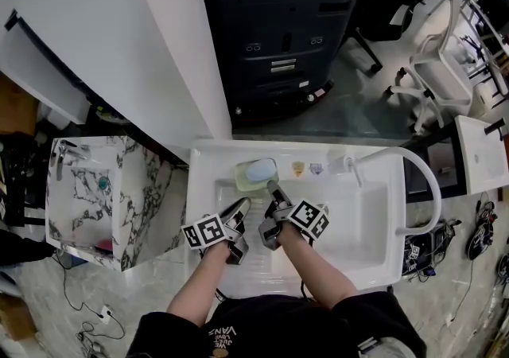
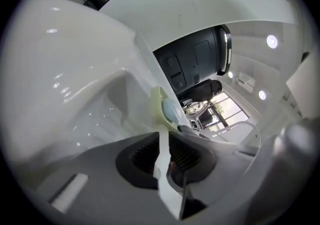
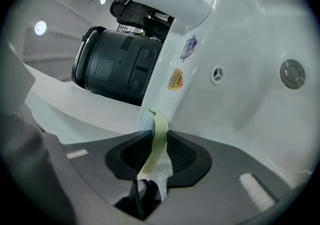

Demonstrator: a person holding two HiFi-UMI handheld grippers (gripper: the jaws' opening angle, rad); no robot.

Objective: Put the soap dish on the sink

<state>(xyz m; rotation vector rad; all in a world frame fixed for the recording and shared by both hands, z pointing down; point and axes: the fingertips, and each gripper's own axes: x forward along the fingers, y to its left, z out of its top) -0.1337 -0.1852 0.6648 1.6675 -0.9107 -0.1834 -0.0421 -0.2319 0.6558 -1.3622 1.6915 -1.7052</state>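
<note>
A pale green soap dish [image 1: 248, 180] with a blue soap bar [image 1: 259, 169] lies at the back ledge of the white sink [image 1: 374, 257], left of the middle. My right gripper [image 1: 273, 189] is shut on the dish's near rim, and the green edge [image 3: 159, 131] runs between its pads. My left gripper [image 1: 242, 205] comes in from the lower left. In the left gripper view its pads stand close on a pale strip that runs up into the soap dish [image 2: 159, 100] and the soap bar [image 2: 172, 110], so the left gripper [image 2: 162, 138] grips the rim too.
A curved white faucet [image 1: 423, 177] arches over the basin's right side. Two stickers [image 1: 306, 167] mark the back wall, and a drain plug [image 3: 292, 73] sits in the basin. A marble vanity [image 1: 139, 189] stands left, and a black machine [image 1: 278, 30] is behind.
</note>
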